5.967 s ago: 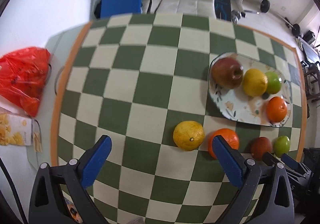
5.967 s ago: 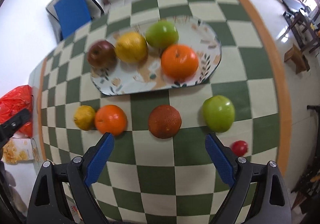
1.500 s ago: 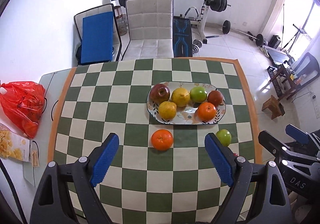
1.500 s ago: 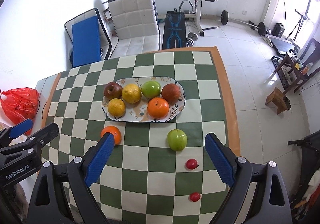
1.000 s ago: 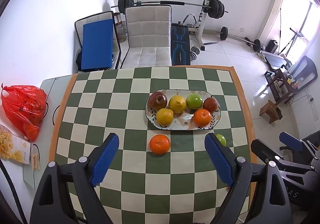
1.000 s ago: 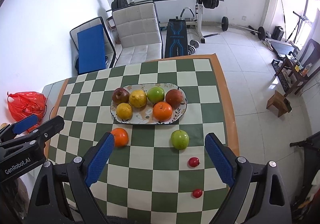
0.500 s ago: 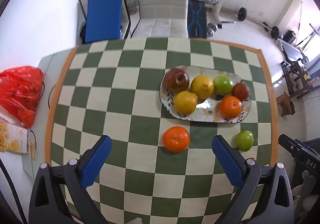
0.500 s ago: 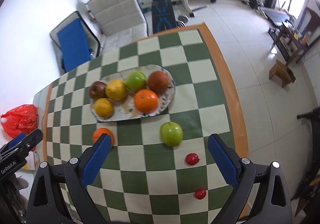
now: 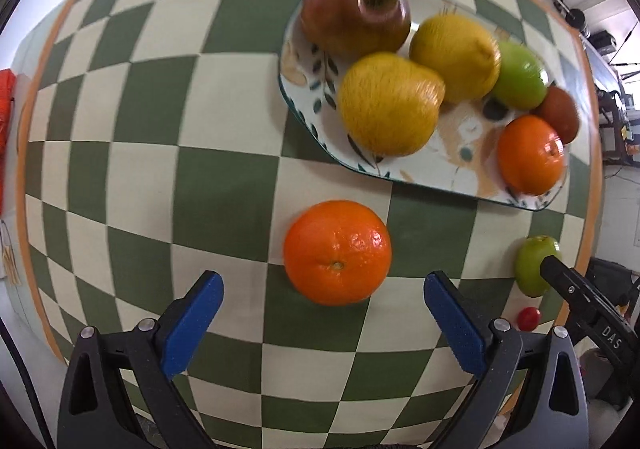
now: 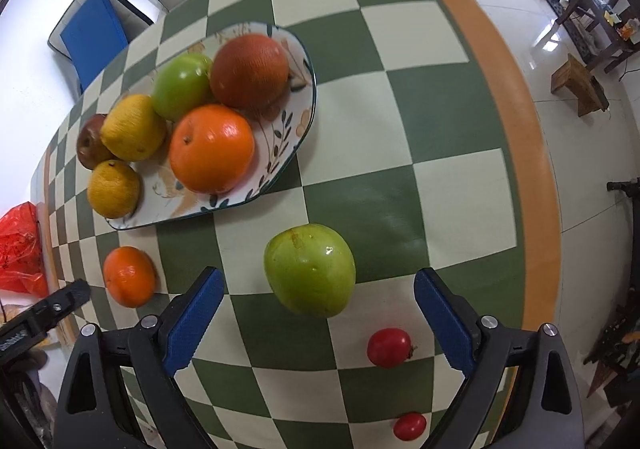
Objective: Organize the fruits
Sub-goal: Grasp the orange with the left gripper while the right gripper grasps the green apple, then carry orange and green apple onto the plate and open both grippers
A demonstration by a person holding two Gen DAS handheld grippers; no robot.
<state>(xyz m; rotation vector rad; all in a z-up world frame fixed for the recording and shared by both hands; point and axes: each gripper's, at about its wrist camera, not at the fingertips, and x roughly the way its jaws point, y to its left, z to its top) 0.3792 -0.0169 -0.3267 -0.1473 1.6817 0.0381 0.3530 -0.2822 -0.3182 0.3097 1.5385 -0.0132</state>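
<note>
orange [image 9: 337,252] lies before my wide-open left gripper [image 9: 323,315], green apple [image 10: 309,275] before my equally open right gripper [image 10: 316,309]; a careless closing could roll them away.

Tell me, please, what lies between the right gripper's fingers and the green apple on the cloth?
Nothing: in the right wrist view only bare checkered cloth separates the open right gripper from the green apple, which sits just ahead of the gap.
</note>
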